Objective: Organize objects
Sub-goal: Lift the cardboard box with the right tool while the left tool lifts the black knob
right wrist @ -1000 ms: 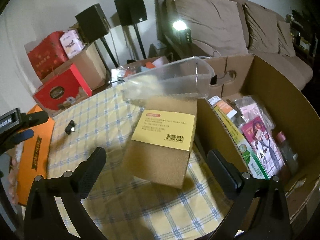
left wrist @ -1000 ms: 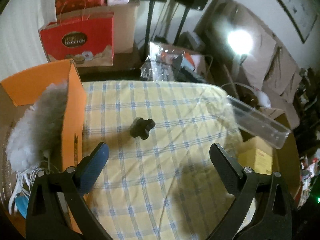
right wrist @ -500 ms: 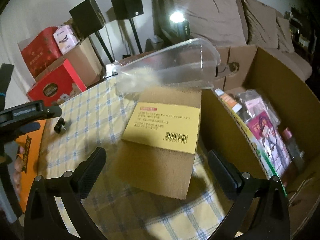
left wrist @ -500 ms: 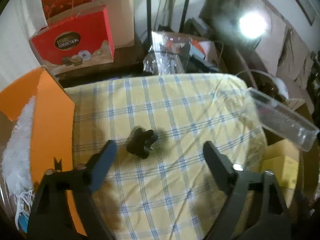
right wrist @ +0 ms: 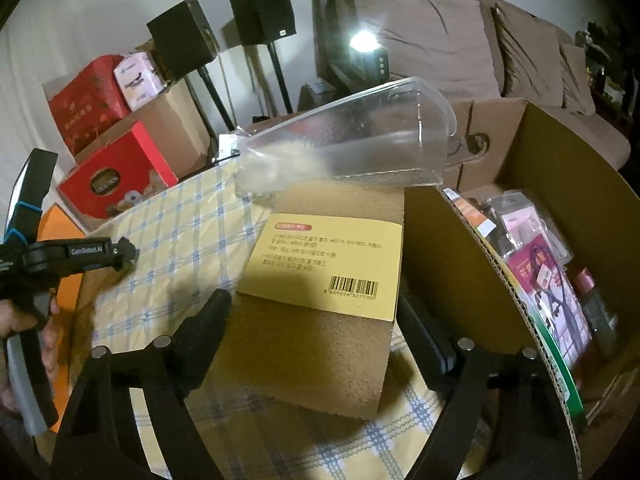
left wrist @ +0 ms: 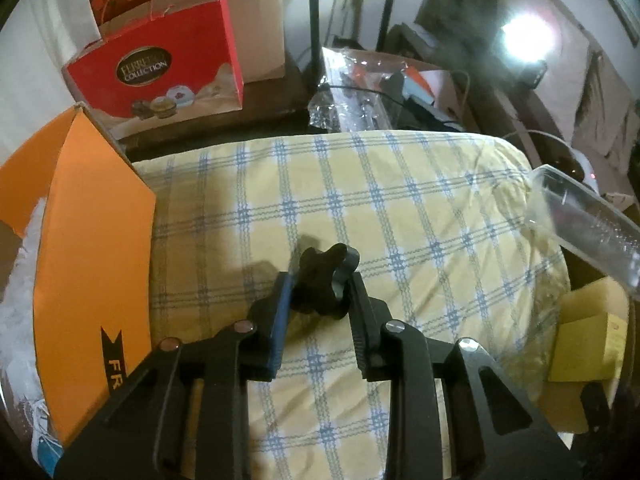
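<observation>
Orange box (left wrist: 92,256): stands at the far left edge of the checked tablecloth (left wrist: 400,200), with white fluffy material (left wrist: 20,280) beside it on its outer side.
Red chocolate box (left wrist: 160,60): on the floor beyond the cloth's far left corner, in front of a plain cardboard carton (left wrist: 256,32).
Left gripper (left wrist: 320,292): low over the cloth's middle, fingers drawn narrow and pressed on either side of the black knob (left wrist: 324,280); the blue pad touches the knob's left side, the black finger its right.
Black knob: lobed, star-shaped, sits between the left fingertips near the middle of the cloth; whether it is touching the cloth I cannot tell.
Left gripper from the right wrist view (right wrist: 124,254): at the left border, held by a hand (right wrist: 24,320), tip over the cloth.
Brown flat box (right wrist: 320,292): lies on the cloth with a yellow barcode label facing up, between the right gripper's fingers.
Right gripper (right wrist: 316,316): fingers spread wide, one at each side of the brown flat box; no clear contact with it.
Clear plastic container (right wrist: 352,144): lies tilted across the far end of the brown flat box.
Large cardboard box (right wrist: 560,184): open, just right of the brown flat box, with packaged goods inside.
</observation>
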### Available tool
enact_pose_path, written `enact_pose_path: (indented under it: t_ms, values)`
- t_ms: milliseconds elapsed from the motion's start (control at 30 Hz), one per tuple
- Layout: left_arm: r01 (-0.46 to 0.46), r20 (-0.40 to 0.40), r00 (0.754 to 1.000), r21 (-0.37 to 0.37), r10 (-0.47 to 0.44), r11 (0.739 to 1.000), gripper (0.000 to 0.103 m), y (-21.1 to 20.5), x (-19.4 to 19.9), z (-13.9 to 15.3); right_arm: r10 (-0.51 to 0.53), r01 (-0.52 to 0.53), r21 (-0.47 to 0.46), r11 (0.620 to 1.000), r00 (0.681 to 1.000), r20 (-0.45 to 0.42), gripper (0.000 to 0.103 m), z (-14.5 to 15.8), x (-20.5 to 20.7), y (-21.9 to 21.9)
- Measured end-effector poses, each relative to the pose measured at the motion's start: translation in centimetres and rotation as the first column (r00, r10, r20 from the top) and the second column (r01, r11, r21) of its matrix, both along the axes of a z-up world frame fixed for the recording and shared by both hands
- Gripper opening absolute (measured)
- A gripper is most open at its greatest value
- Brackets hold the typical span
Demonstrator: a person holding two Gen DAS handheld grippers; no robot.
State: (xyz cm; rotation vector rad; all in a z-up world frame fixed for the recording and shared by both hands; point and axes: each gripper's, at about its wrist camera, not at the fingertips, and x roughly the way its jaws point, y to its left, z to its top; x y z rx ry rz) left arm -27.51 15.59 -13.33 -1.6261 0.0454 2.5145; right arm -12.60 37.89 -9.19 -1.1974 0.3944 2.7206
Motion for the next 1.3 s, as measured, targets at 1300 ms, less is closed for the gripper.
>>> enact_pose_path:
  t_ms: [1300]
  values:
    - [0.132,0.049,0.989,0.164,-0.141,0.978,0.047,-1.6,11.4,2.4,0.233,-0.238,-0.066,0.969,0.97,-0.072,0.081,5.4,4.0,-5.9]
